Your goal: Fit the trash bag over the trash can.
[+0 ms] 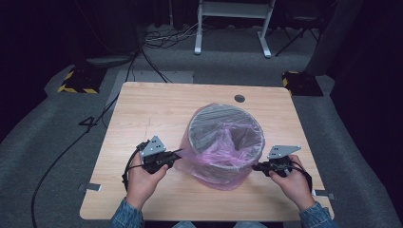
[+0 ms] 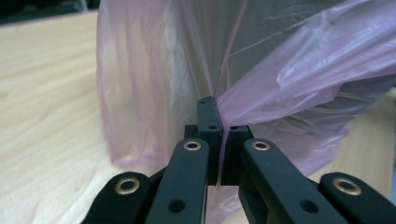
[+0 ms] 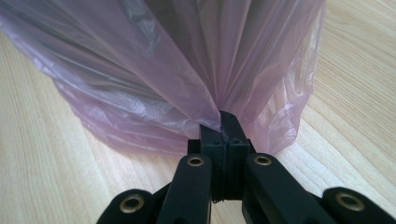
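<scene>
Bin [image 1: 209, 128] is standing on the table [image 1: 142, 109], right of centre, grey with ribbed inside wall; pink bag [image 1: 223, 154] is lining it, film hanging over the rim and down the outside, bunching on the tabletop at the near side. Left gripper [image 1: 177, 153] is sitting just left of the bin, held in the person's left hand [image 1: 142, 183], grey plate on top, cable trailing off to the left; right gripper [image 1: 256, 166] is sitting just right of the bin, held in the right hand [image 1: 294, 185]. Both are lying low, near the tabletop, pointing inward at the bag from opposite sides.

In the left gripper view the jaws are standing pressed together, pinching a fold of the bag [image 2: 289, 74]; film is fanning out taut from the tips toward the bin wall. In the right gripper view the jaws are likewise closed tight on a gathered pleat of the bag [image 3: 187, 60]; film is spreading upward and outward from the pinch, its lower edge resting on the table [image 3: 46, 177]. Denim sleeves are showing at the bottom edge of the high view.
</scene>
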`<state>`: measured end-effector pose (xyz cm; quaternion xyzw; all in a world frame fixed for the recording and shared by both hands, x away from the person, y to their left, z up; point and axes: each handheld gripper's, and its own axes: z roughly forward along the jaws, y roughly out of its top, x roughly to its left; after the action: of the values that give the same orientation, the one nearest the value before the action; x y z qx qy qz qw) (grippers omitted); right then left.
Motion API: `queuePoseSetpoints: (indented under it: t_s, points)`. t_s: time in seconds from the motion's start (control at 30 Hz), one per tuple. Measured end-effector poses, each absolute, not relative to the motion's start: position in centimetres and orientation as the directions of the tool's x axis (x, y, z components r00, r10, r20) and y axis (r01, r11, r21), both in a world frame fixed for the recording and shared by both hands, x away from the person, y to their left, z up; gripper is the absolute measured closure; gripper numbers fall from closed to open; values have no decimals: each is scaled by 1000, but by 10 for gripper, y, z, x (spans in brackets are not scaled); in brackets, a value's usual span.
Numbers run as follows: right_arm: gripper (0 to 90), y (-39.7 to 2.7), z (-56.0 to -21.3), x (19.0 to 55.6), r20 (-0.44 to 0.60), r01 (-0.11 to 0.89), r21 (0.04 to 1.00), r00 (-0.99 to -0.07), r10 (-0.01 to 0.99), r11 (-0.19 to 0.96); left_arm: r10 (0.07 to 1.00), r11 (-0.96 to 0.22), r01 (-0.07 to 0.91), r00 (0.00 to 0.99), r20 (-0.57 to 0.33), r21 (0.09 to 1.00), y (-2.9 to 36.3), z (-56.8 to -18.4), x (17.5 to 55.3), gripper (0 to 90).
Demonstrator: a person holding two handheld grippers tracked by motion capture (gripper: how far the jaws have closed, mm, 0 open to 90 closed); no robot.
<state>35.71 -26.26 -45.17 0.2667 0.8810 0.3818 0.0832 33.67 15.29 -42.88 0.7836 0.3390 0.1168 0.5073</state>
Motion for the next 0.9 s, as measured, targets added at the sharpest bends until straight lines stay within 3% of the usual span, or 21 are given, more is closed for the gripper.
queuePoseSetpoints:
  t_s: [0.2,0.4,0.47,0.53,0.63,0.77,0.9]
  points:
    - [900,-260,-453,332,105,405,678,-879,465,613,605,-301,410,780,-159,861,148,-432,321,900]
    - [900,-260,-444,295,174,383,674,-913,368,632,658,-257,422,735,-163,869,163,-431,319,899]
    - [787,-255,-437,285,200,331,693,-942,270,640,694,-243,421,704,-146,874,163,-432,325,890]
    - [607,-254,-429,280,197,310,713,-949,245,629,721,-200,419,675,-156,886,163,-434,332,813]
    - [460,-267,-415,282,119,278,752,-949,292,597,728,-170,397,668,-157,902,164,-432,331,708]
    - [383,-292,-401,294,24,277,777,-910,413,565,734,-196,353,672,-102,915,167,-427,316,487]
    - [351,-301,-392,308,-23,258,817,-879,477,516,732,-198,290,679,-55,936,175,-418,292,378]
